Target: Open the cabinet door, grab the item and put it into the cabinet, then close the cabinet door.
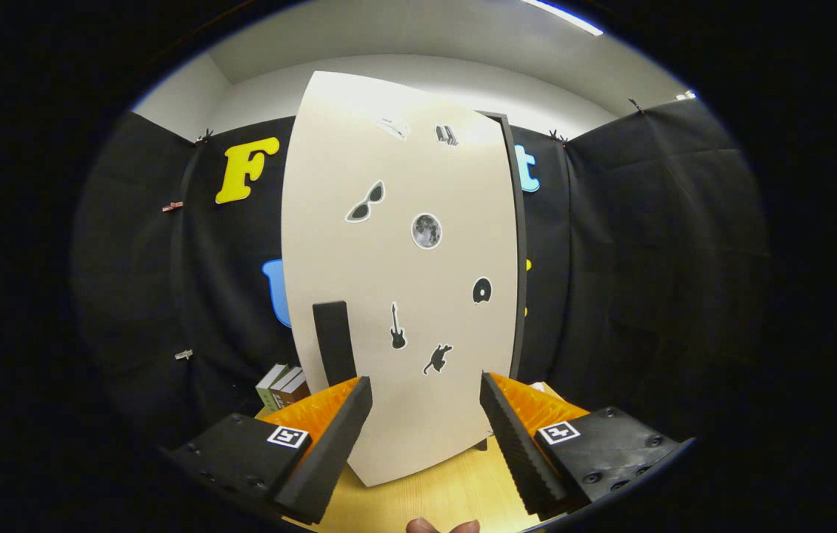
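A tall cream cabinet door (404,281) with several small stickers stands straight ahead of me, its dark frame edge (518,244) showing on the right. A black vertical handle (334,342) sits low on the door's left side, just beyond my left finger (329,444). My gripper (426,414) is open, fingers wide apart with nothing between them, aimed at the door's lower part. The cabinet's inside is hidden behind the door.
The cabinet stands on a light wooden table (455,496). Two or three books (284,386) lie at the left of the cabinet, behind my left finger. Black cloth walls close the booth on both sides. A fingertip (442,526) shows below the fingers.
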